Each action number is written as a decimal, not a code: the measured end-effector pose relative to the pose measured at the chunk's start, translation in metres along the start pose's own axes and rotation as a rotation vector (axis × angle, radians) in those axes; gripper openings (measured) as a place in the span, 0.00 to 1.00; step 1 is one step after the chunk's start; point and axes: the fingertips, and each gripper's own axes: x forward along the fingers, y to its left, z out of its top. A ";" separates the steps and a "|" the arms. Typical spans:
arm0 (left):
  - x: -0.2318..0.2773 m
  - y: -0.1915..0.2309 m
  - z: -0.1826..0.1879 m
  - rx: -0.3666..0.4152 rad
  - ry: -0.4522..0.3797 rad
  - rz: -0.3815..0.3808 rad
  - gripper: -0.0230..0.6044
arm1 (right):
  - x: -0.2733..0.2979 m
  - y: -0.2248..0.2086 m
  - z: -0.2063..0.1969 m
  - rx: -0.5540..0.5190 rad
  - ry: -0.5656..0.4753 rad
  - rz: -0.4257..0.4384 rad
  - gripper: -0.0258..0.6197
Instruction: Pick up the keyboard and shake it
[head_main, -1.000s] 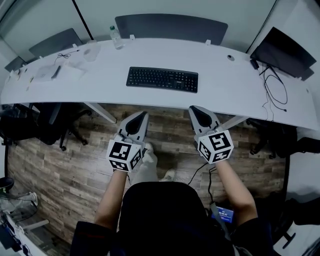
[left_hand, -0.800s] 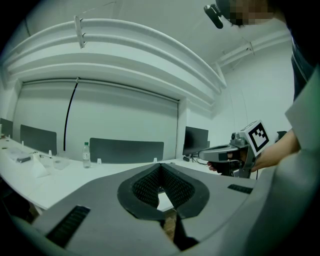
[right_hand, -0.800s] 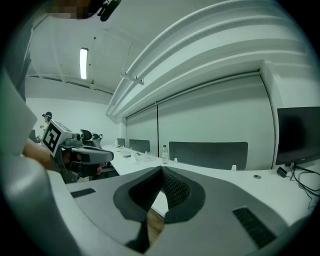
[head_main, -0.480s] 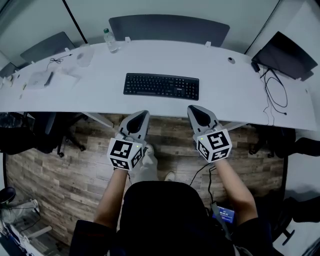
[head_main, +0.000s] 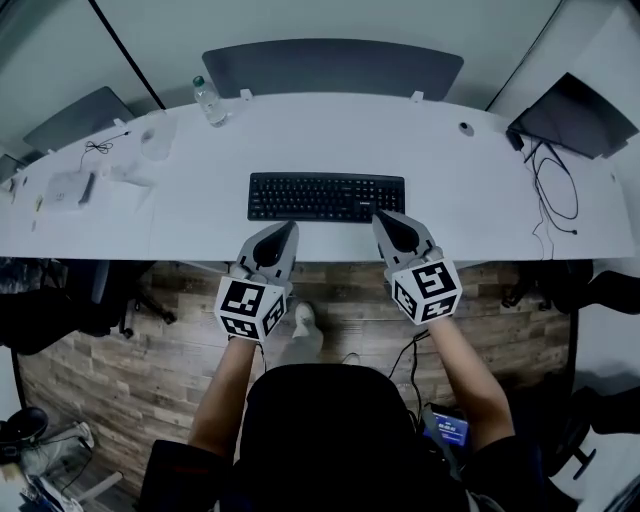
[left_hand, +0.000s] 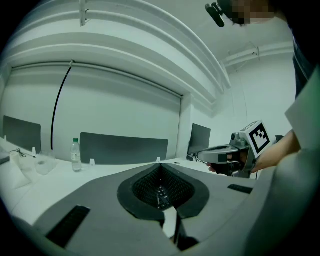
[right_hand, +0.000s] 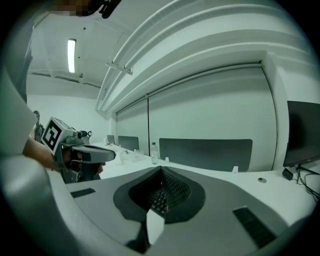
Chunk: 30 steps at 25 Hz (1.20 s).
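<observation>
A black keyboard (head_main: 326, 197) lies flat on the white curved desk (head_main: 460, 200), near its front edge. My left gripper (head_main: 290, 227) is shut and empty, its tip just short of the keyboard's front left part. My right gripper (head_main: 381, 216) is shut too, its tip at the keyboard's front right edge; touch cannot be told. Through the slot of the left gripper (left_hand: 160, 167) a sliver of keyboard keys (left_hand: 161, 192) shows. The right gripper (right_hand: 161, 170) view shows keys (right_hand: 159, 201) the same way.
A water bottle (head_main: 207, 100) stands at the desk's back left, with a clear cup (head_main: 157, 137), papers and a small white device (head_main: 68, 186) further left. A dark monitor (head_main: 575, 115) and cables (head_main: 556, 187) sit at the right. A grey partition (head_main: 332, 68) backs the desk.
Both grippers have moved forward from over the wooden floor to the desk's front edge, closing on the keyboard. Both stayed shut.
</observation>
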 end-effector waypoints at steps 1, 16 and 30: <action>0.004 0.006 0.001 -0.003 0.002 -0.005 0.05 | 0.007 -0.002 0.002 -0.001 0.003 -0.005 0.06; 0.046 0.095 0.002 -0.050 0.043 -0.113 0.05 | 0.106 0.002 0.021 -0.034 0.076 -0.052 0.06; 0.073 0.118 -0.020 -0.104 0.081 -0.103 0.05 | 0.156 -0.014 0.000 -0.051 0.181 0.039 0.06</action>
